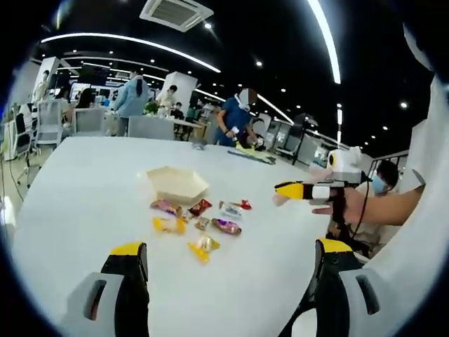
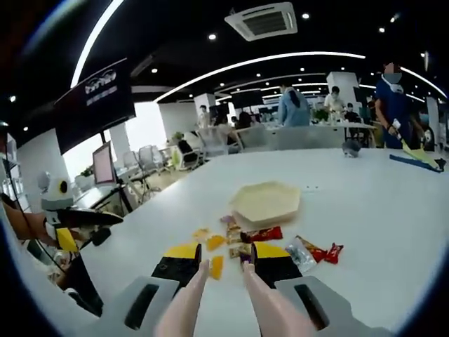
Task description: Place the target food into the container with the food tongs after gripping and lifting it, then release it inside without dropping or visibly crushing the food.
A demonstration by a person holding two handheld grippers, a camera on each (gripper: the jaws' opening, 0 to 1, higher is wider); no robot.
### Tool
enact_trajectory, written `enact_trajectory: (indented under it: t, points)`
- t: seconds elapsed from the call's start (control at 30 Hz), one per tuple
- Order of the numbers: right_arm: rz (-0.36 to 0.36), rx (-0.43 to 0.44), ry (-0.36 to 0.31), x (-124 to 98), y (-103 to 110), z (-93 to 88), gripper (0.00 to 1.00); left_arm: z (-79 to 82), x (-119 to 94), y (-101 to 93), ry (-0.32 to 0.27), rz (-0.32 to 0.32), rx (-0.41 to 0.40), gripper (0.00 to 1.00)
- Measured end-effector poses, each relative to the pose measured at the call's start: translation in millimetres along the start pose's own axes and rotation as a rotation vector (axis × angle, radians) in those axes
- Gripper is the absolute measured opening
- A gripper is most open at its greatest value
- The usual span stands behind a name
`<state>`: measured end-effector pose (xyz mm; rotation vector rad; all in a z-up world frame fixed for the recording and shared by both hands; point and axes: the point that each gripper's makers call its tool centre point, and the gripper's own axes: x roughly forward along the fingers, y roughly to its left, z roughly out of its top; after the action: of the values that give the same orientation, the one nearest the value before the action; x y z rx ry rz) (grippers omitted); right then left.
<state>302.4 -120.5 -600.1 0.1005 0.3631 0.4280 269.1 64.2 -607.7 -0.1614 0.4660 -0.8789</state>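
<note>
Wrapped snacks lie scattered mid-frame on the white table, just below the hexagonal container, which looks empty; in the left gripper view the same pile sits centre w/ the container just above it. The tongs rise from bottom centre of the right gripper view, held in the right gripper, tips apart, nothing between them, hovering just short of the nearest snacks, so I'd say approach step, grip not yet made. Left gripper hangs wide open at bottom of its view; next move prob. needs tips lowered either side of one snack, then a soft close.
</note>
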Motion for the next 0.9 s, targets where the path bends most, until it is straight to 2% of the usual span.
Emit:
enact_trajectory:
  t: [0.13,0.2,0.3,0.4,0.5,0.6,0.67,0.77,0.9]
  points:
    - [-0.003,-0.002,0.007,7,-8,1.7,0.27,12.0,10,5.3,-0.024,0.034,-0.005,0.99]
    - [0.007,-0.044,0.020,11,-14,1.1,0.27,16.2,17,9.4,-0.018,0.063,-0.007,0.99]
    - [0.021,-0.054,0.020,18,-21,-3.0,0.27,21.1,24,11.2,-0.022,0.094,0.000,0.99]
    - [0.029,-0.036,0.019,21,-26,-7.0,0.27,17.7,29,13.9,-0.004,0.136,0.011,0.99]
    - [0.034,-0.069,0.028,26,-30,-12.8,0.27,13.0,38,14.8,0.014,0.148,0.019,0.99]
    - [0.038,-0.066,0.044,30,-35,-19.8,0.27,8.5,43,14.8,0.037,0.172,0.008,0.99]
    - [0.023,-0.075,0.066,31,-39,-25.4,0.27,9.4,44,12.6,0.034,0.177,0.005,0.99]
    - [0.020,-0.069,0.059,31,-41,-28.9,0.27,11.6,44,10.6,0.027,0.180,0.003,0.99]
    - [0.027,-0.085,0.069,33,-36,-34.6,0.27,10.7,40,13.0,0.032,0.217,0.015,0.99]
